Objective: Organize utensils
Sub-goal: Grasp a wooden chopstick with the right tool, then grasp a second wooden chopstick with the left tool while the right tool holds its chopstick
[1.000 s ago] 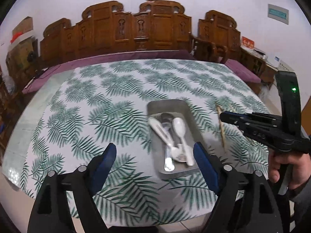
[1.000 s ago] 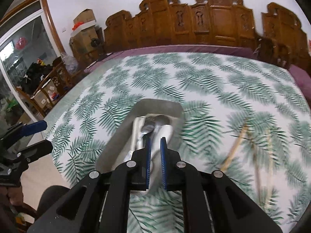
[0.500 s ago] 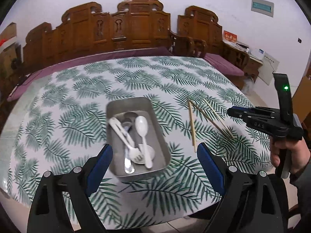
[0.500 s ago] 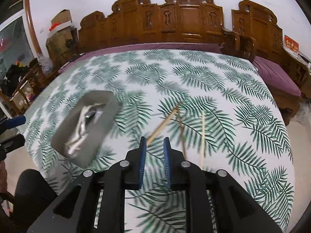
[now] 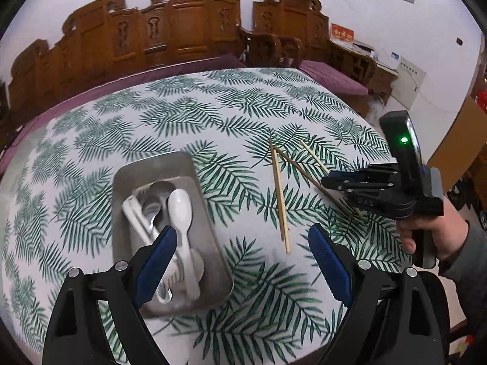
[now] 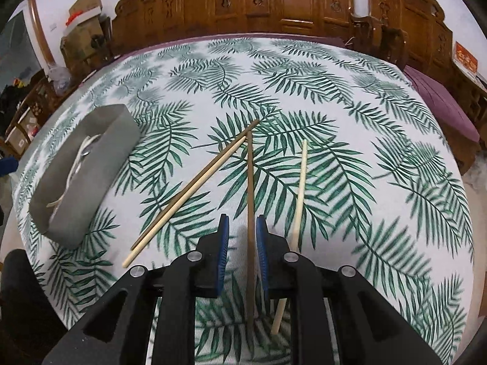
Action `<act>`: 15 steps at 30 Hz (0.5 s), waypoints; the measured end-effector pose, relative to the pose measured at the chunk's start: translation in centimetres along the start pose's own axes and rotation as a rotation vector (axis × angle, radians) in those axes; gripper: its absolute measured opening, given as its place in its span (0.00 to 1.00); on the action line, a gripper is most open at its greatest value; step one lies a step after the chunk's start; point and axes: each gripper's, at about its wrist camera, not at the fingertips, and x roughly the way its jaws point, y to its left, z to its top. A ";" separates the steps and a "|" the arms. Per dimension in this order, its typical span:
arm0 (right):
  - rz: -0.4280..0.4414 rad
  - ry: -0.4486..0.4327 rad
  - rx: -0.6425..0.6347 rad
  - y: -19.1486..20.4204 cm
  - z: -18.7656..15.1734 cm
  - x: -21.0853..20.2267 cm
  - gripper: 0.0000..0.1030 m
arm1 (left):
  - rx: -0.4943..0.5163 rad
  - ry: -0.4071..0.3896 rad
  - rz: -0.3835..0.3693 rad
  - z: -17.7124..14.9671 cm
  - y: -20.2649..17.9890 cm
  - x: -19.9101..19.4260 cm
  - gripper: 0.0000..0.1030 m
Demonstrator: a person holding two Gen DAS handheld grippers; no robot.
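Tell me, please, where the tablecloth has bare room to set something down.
The far half of the tablecloth, beyond the metal tray and chopsticks, is bare, as is the right side. It is crowded around the chopsticks beneath the right gripper.

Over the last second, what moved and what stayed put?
The right claw swung from above the metal tray over to the chopsticks, its jaws opening slightly; it now straddles the dark chopstick without gripping. The left claw shifted right, empty and wide open. Tray, spoons and chopsticks stayed put.

Table (image 5: 213, 115): tray (image 5: 121, 182), 4 chopsticks (image 6: 188, 188).
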 end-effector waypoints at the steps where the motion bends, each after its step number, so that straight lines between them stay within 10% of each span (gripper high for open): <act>1: -0.010 0.007 -0.010 0.0 0.2 0.5 0.19 | 0.007 0.006 -0.003 0.3 -0.1 0.6 0.82; 15: -0.047 0.049 -0.091 0.2 0.1 2.4 0.06 | 0.036 0.093 -0.046 2.6 -1.4 7.2 0.67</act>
